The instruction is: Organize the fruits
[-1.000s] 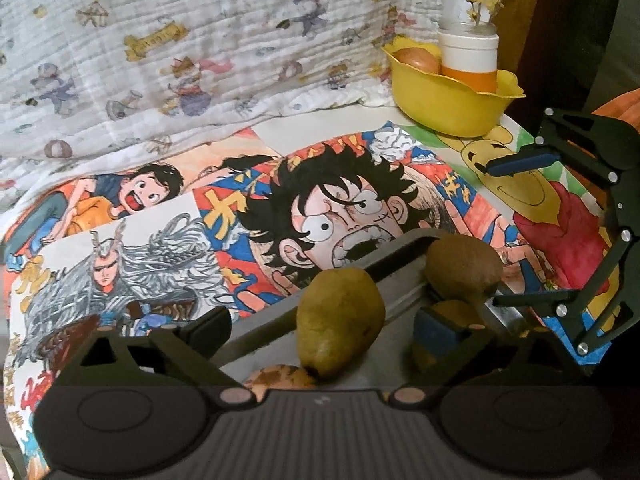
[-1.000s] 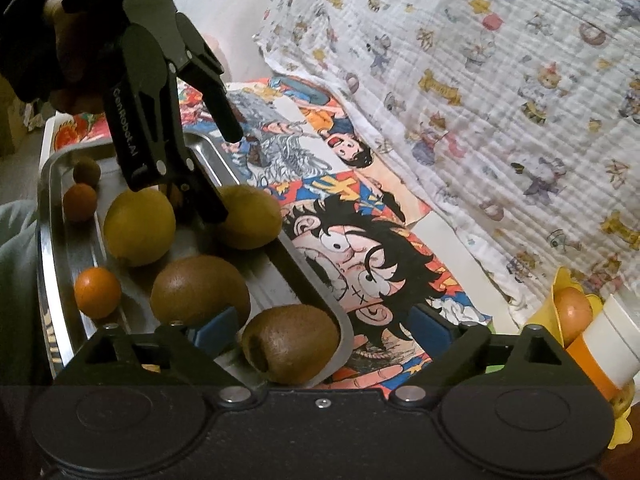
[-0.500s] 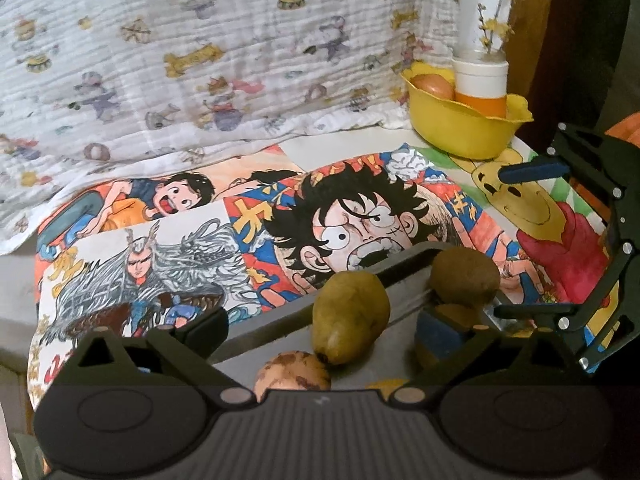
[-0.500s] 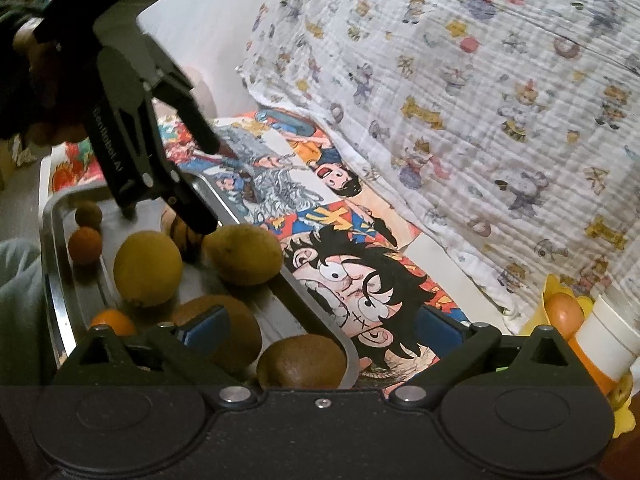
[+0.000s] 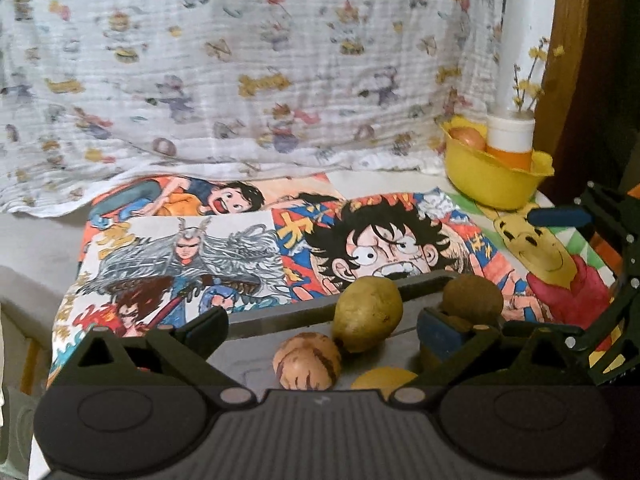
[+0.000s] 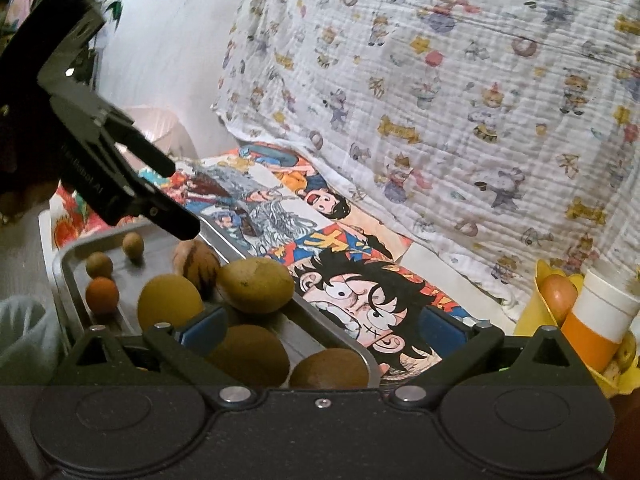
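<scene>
Most of the fruit sits on the metal tray [image 6: 60, 272]; little looks sorted yet.

Tray contents, right wrist view: two kiwis at the near end [image 6: 248, 360] [image 6: 330, 368], a green-yellow pear [image 6: 256, 285] against the far rim, a round yellow fruit [image 6: 170, 306] beside it, a striped tan fruit [image 6: 198, 265] behind those, one small orange fruit [image 6: 102, 291], and two small brownish ones [image 6: 99, 265] [image 6: 133, 245] at the far end. All lie loose and mixed, some touching. No grouping by kind that I can make out.

Yellow bowl [image 5: 492, 184] stands at the far right corner of the table, well apart from the tray. It holds a reddish-orange fruit [image 5: 466, 138] and a white-and-orange cup [image 5: 510, 142]. A further yellowish fruit may sit low in the bowl; too small to tell.

Left gripper [image 5: 322, 330]: fingers spread, nothing between them, hanging above the tray over the striped fruit and pear. Right gripper [image 6: 320, 326]: also spread and empty, low over the near end of the tray, the kiwis just under it.

Judgement: early stage. If the bowl is the destination, at most one or two pieces are placed and about eight remain on the tray. Neither gripper has a fruit in hand, so the next pick is not yet begun. Nearest candidates: pear or striped fruit for the left, a kiwi for the right.

Note: round fruit on a smooth tray is likely to roll when nudged.
</scene>
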